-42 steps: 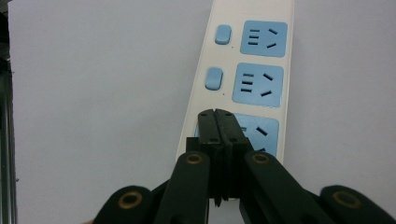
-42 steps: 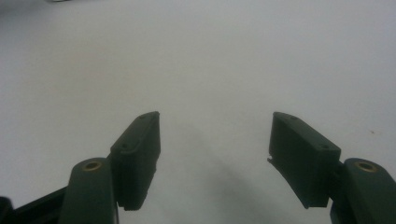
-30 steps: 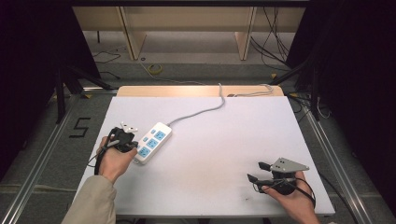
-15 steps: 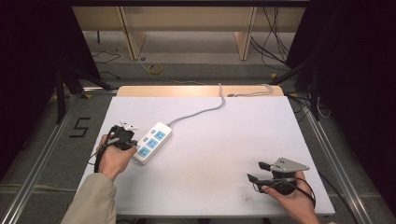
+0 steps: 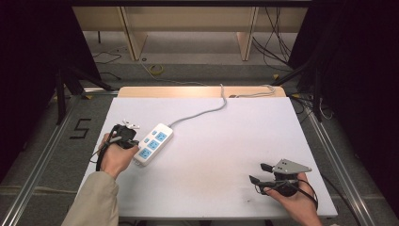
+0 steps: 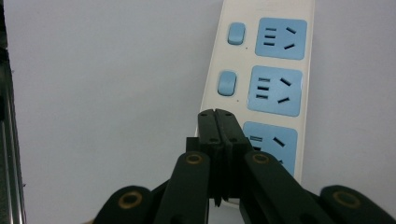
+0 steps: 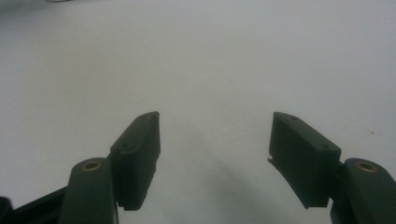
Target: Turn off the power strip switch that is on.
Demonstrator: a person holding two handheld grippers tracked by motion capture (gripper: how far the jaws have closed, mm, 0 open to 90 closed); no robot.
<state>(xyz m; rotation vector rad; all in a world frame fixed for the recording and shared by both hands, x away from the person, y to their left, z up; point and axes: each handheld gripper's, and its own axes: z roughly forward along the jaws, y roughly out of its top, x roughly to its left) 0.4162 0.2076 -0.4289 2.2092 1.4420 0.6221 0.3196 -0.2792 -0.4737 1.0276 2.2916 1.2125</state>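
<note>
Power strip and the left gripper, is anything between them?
Nothing visible. The left gripper, jaws shut, is right at the near end of the power strip, over its edge beside the nearest blue socket.

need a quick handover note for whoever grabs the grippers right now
Left gripper: jaws shut, empty, tips at the near end of the power strip, by its nearest switch spot.
Right gripper: jaws open, empty, over bare table at the near right.
Power strip lies at the table's left, cord running to the far edge. Two switches show, untouched.
Done: approach. Left: probably pressing the switch, though contact cannot be told.
</note>
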